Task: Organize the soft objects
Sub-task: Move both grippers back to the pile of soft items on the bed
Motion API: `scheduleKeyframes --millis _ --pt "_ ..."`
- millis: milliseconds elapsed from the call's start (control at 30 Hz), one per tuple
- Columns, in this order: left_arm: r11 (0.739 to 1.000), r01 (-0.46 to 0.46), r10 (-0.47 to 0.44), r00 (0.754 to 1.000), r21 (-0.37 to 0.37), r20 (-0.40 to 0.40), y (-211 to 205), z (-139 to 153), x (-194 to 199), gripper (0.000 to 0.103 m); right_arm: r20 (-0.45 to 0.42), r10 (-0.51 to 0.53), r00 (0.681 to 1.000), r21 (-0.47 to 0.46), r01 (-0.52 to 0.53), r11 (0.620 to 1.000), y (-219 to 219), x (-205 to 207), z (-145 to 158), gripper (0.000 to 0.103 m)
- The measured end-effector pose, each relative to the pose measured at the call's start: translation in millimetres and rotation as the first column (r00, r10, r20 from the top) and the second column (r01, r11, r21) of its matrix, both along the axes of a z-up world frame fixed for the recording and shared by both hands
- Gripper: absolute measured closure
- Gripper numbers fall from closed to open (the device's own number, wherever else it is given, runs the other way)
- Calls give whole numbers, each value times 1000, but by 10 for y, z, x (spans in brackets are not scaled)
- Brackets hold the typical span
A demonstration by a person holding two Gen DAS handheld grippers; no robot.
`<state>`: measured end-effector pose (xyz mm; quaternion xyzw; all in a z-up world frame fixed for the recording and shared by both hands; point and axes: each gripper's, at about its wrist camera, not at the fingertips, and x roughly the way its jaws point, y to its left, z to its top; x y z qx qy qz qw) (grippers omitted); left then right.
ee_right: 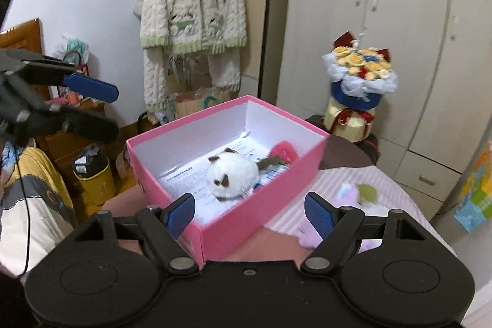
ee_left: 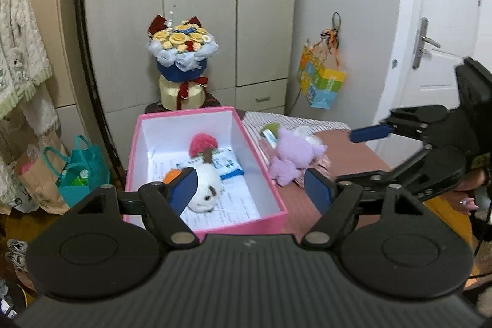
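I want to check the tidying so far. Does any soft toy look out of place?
Yes. The purple plush toy lies outside the pink box, on the striped cloth beside it, with small items next to it. The white plush toy and the pink knitted flower already lie inside the box. Nothing looks spilled or damaged.

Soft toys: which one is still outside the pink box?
The purple plush toy, lying on the bed beside the pink box. The white toy with brown patches and the pink fuzzy one already sit inside it.
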<state>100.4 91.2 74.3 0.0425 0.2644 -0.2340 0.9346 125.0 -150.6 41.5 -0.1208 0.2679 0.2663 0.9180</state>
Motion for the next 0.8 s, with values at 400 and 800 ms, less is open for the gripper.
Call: scheduleKeyframes --millis 400,800 --pt "992 127 -127 989 -6 -73 -648 -234 -83 27 -20 -126 992 38 127 991 -907 -395 -279 20" --pt "986 162 -167 975 -41 -146 -1332 -608 223 29 -14 -143 990 32 143 989 -1281 -162 -583 20"
